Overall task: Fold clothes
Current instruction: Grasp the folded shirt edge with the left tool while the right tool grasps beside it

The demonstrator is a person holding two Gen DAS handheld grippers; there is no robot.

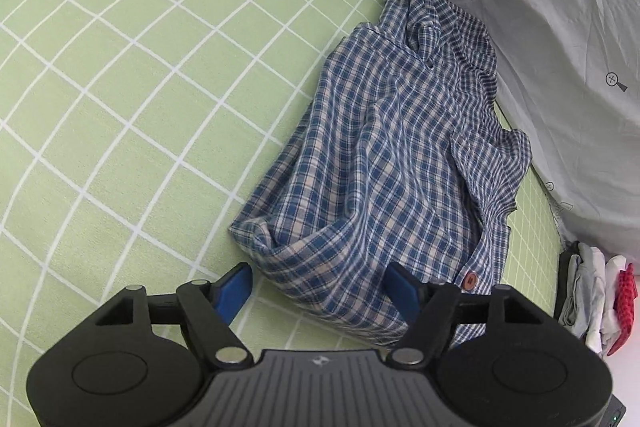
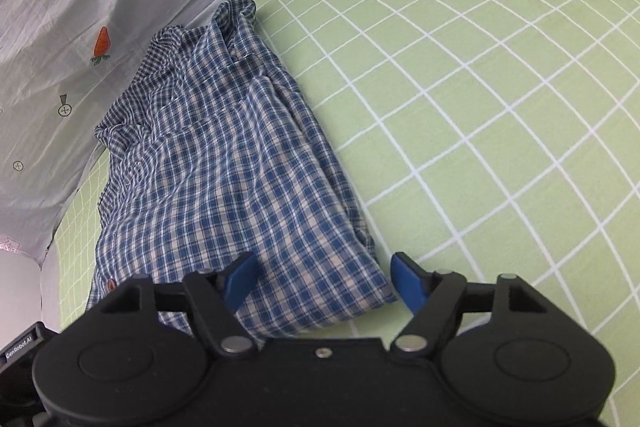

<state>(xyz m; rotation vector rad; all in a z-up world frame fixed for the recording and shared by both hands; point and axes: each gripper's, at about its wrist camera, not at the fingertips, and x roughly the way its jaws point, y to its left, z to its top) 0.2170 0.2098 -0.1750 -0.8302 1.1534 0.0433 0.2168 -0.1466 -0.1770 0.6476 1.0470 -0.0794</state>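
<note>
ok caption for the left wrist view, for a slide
Open left gripper poised over the near hem of a rumpled blue plaid shirt on a green grid bedsheet.

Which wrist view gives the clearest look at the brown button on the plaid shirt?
The left wrist view: the brown button sits whole on the plaid shirt hem, its holes visible, just beyond the right finger of the left gripper. In the right wrist view the button peeks out at the gripper body's edge, partly hidden.
</note>
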